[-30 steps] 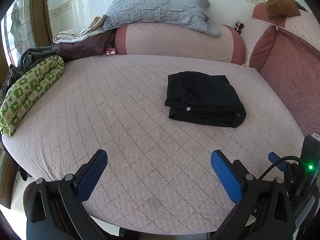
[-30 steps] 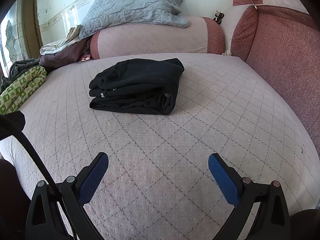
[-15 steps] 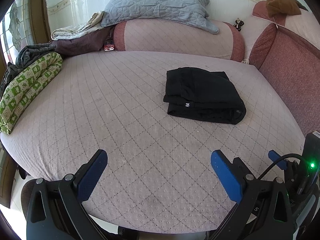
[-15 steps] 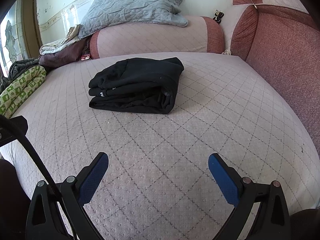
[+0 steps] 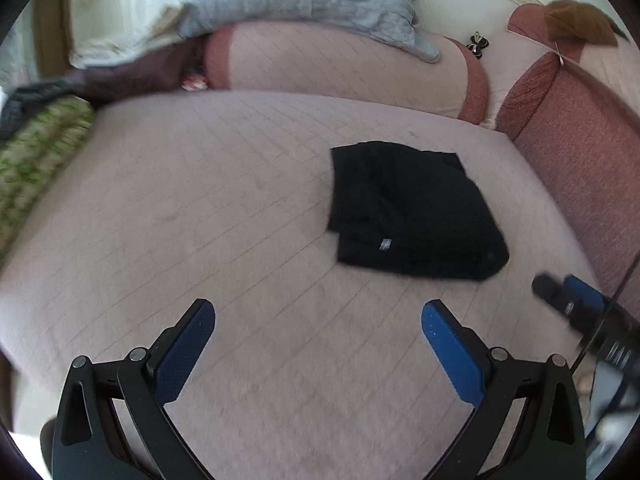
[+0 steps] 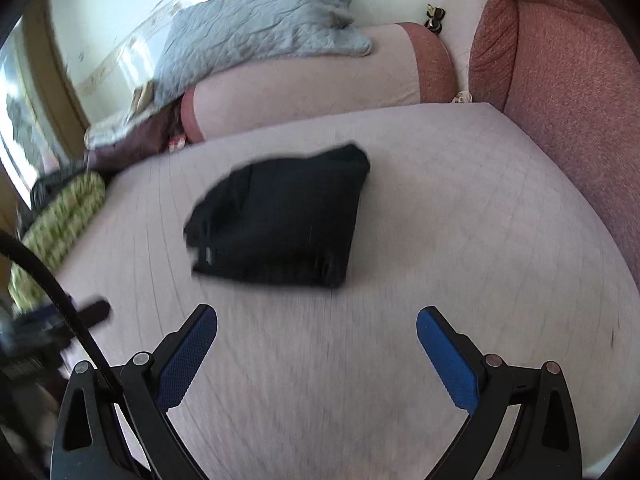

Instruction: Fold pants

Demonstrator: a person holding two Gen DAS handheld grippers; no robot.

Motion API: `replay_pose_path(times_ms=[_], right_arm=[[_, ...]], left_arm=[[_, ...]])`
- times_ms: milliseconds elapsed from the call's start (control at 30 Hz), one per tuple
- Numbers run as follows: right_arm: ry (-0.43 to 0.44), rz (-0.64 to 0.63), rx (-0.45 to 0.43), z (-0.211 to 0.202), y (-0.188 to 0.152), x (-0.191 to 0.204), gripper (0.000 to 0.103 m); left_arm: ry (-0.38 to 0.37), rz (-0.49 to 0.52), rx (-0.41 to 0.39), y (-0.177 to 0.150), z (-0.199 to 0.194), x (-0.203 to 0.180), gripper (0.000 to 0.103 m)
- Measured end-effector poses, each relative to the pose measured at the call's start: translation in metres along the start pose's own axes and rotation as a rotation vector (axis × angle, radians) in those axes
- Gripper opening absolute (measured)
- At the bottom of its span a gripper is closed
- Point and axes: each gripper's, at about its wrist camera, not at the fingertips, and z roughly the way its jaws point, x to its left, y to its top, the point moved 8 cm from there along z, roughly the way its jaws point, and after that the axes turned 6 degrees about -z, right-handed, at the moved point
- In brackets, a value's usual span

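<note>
The left gripper (image 5: 318, 320) has its two blue-padded fingers (image 5: 184, 350) spread wide with nothing between them, only the bare quilted pink bed cover (image 5: 200, 208) showing in the gap. The right gripper (image 6: 317, 326) is the same: its blue fingers (image 6: 187, 354) are spread apart and hold nothing, with bare cover (image 6: 460, 216) in the gap. Ahead of the left fingers and off toward the right-hand one lie the black pants (image 5: 412, 212), folded into a compact flat bundle on the bed, apart from both fingertips; a small pale label shows near their closest edge. In the right wrist view the pants (image 6: 280, 220) sit ahead of the fingers, toward the left-hand one, and are likewise untouched. Both views are smeared by motion blur, so fine folds in the cloth cannot be made out. Just beyond the left gripper's right finger, the blurred tip of the other gripper (image 5: 568, 300) shows at the frame edge. Past the pants, a long pink bolster (image 5: 344, 68) runs across the head of the bed with a grey quilted pillow (image 5: 304, 0) lying on top. Far to the left of the fingers sits a rolled green-patterned blanket (image 5: 36, 152), and to the far right rises a reddish upholstered cushion (image 5: 572, 144).
</note>
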Motion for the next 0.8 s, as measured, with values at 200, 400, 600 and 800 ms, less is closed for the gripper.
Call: replay_pose_path(times_ms=[200, 400, 600, 800], right_arm=[[0.100, 0.161, 0.079, 0.064, 0.055, -0.029, 0.102], [0.249, 0.345, 0.179, 0.142, 0.058, -0.049, 0.098], [0.407, 0.354, 0.156, 0.176, 0.079, -0.046, 0.098], [0.472, 0.369, 0.170, 0.184, 0.087, -0.038, 0.047]], left_arm=[[-0.114, -0.085, 0.143, 0.036, 0.074, -0.001, 0.103], [-0.250, -0.183, 0.244, 0.052, 0.136, -0.016, 0.103], [-0.307, -0.155, 0.272, 0.065, 0.164, -0.054, 0.103], [-0.304, -0.128, 0.253, 0.076, 0.155, -0.077, 0.075]])
